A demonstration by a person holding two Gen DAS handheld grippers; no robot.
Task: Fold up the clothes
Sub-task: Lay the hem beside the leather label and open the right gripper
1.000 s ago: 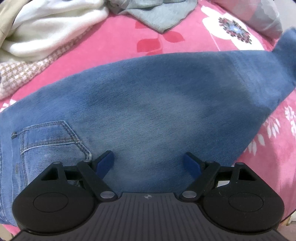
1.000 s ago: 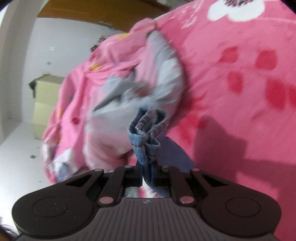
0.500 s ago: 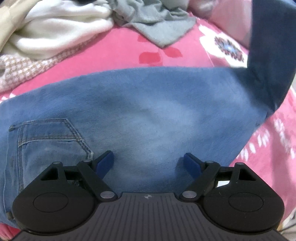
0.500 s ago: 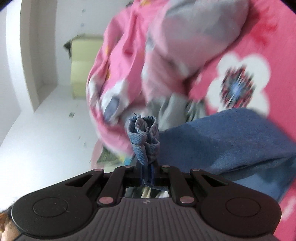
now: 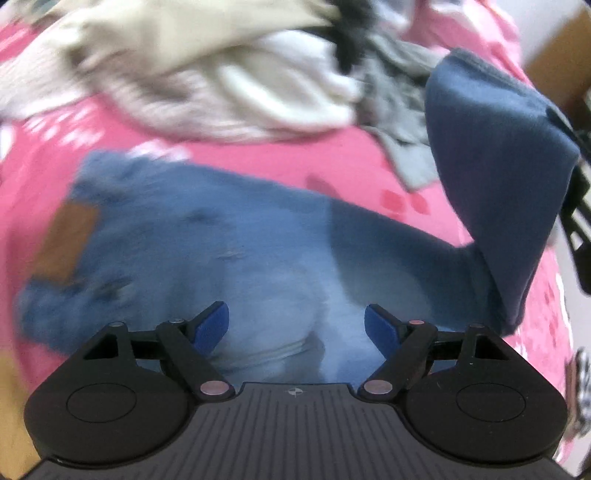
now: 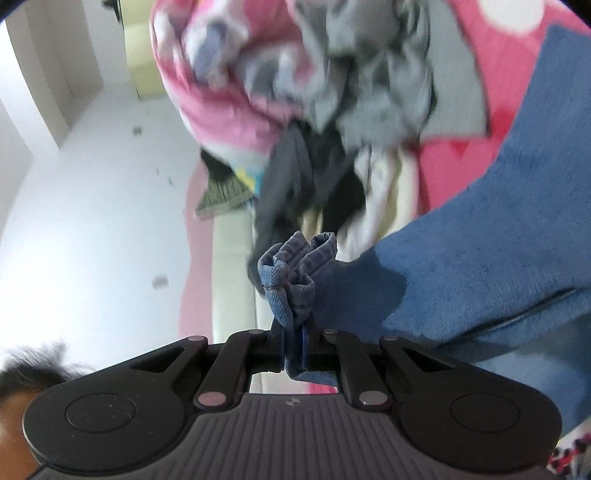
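While the left claw hovers with jaws apart low in frame, one pair of jeans fills mid-frame on the pink bed; the right claw clamps their bunched hem. One clothes pile lies top.

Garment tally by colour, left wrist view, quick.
Blue: 1, the blue denim jeans
Cream-white: 1, the cream-white knit garment
Grey: 1, the crumpled grey cloth garment
Beige: 1, the beige cloth garment
Total: 4; the blurred pile may hide more.
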